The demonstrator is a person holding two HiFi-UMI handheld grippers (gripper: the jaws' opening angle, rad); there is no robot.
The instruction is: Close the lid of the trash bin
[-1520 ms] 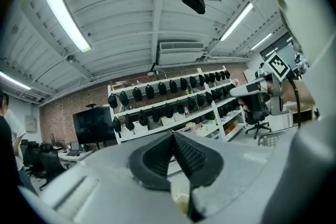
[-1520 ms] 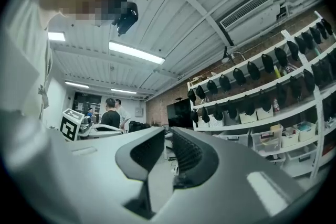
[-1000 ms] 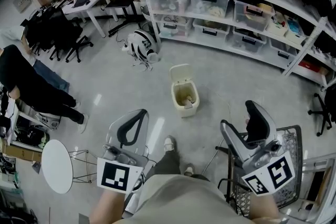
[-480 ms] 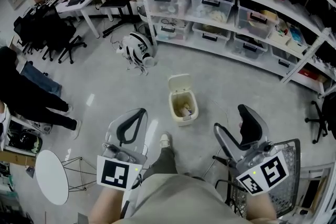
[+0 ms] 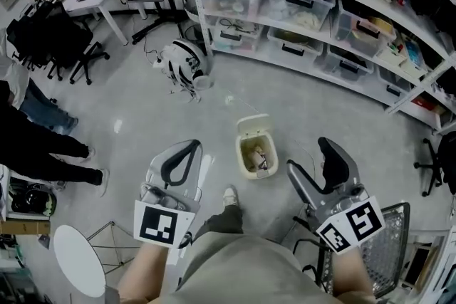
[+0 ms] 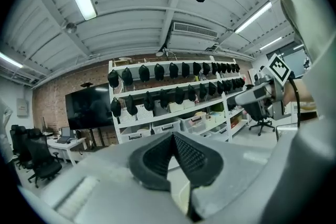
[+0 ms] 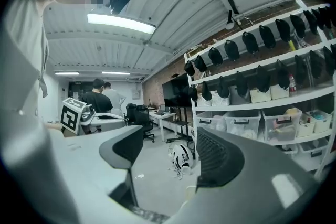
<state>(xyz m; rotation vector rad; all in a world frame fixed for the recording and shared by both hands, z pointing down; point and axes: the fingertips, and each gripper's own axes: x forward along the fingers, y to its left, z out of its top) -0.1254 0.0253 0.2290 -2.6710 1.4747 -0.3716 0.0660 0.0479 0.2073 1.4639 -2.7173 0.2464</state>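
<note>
Plainly, the left gripper (image 6: 173,136) has its jaws pressed together on nothing, and the right gripper (image 7: 170,155) has its jaws wide apart, also empty. Both hang well above the floor (image 5: 142,103). The bin (image 5: 258,173) stands on that floor just ahead of the person's shoe (image 5: 229,195), nearer the right gripper, untouched. Its lid (image 5: 252,126) is tipped up at the far side, with rubbish showing inside. I'd call this the approach: next, a gripper must drop behind the lid and ease it forward and down until it seats
</note>
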